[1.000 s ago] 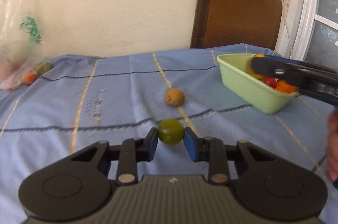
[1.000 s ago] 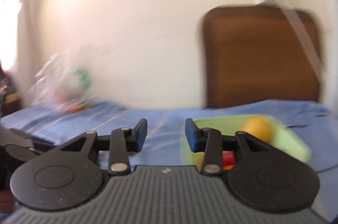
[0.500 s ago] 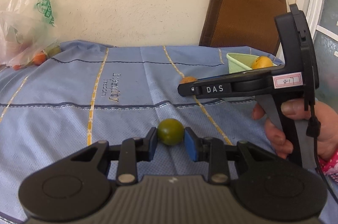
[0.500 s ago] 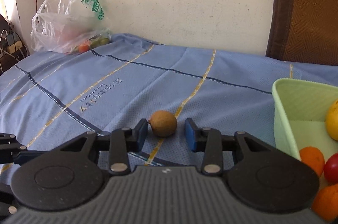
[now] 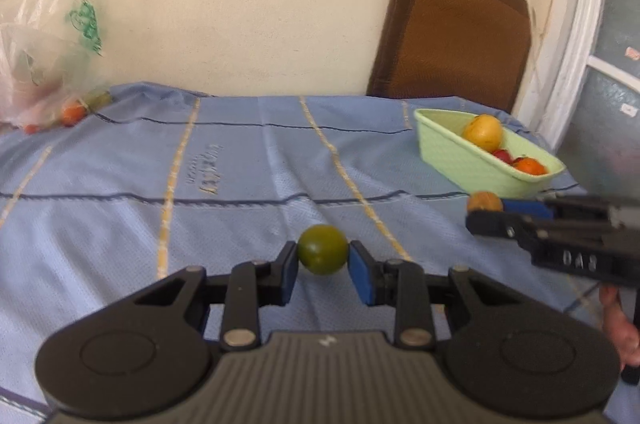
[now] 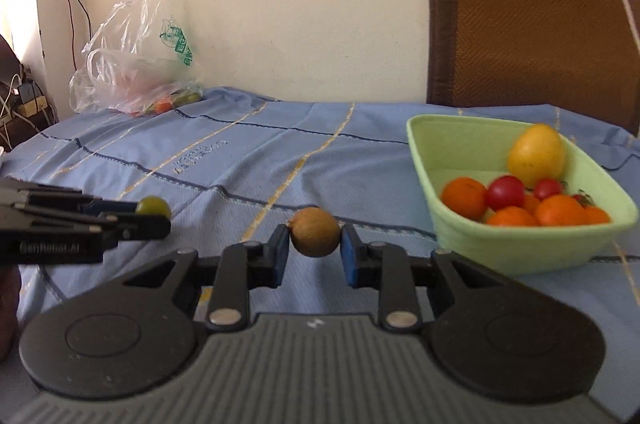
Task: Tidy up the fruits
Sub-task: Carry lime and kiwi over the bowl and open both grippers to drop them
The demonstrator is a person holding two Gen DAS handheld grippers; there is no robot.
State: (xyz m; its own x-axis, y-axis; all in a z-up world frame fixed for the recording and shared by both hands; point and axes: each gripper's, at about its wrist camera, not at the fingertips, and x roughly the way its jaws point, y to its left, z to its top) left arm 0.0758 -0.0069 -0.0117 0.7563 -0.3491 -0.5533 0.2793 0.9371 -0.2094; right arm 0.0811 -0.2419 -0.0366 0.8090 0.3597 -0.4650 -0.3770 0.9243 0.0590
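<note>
Cream wall stands behind your worktop, which is covered with a blue cloth crossed by yellow and dark stripes. Against that wall, at the far right corner, leans a brown cushioned chair back, and at the far left corner slumps a clear plastic bag with a green print and some fruit inside.

Your left gripper has its fingers clamped on a small green fruit, blue pads pressing both sides, over the near middle of the worktop. In the right wrist view that same fruit shows at the tip of the gripper reaching in from the left edge.

Your right gripper has its fingers closed on a brown fruit, gripped from both sides, just off the near left corner of the light green basket. Whether either fruit rests on the cloth or is lifted clear of it cannot be told.

That basket sits toward the right edge of the worktop. Inside it lie a yellow fruit against the far wall, several orange fruits and a few red tomatoes piled together.

Part of your right hand shows under the right gripper in the left wrist view.
</note>
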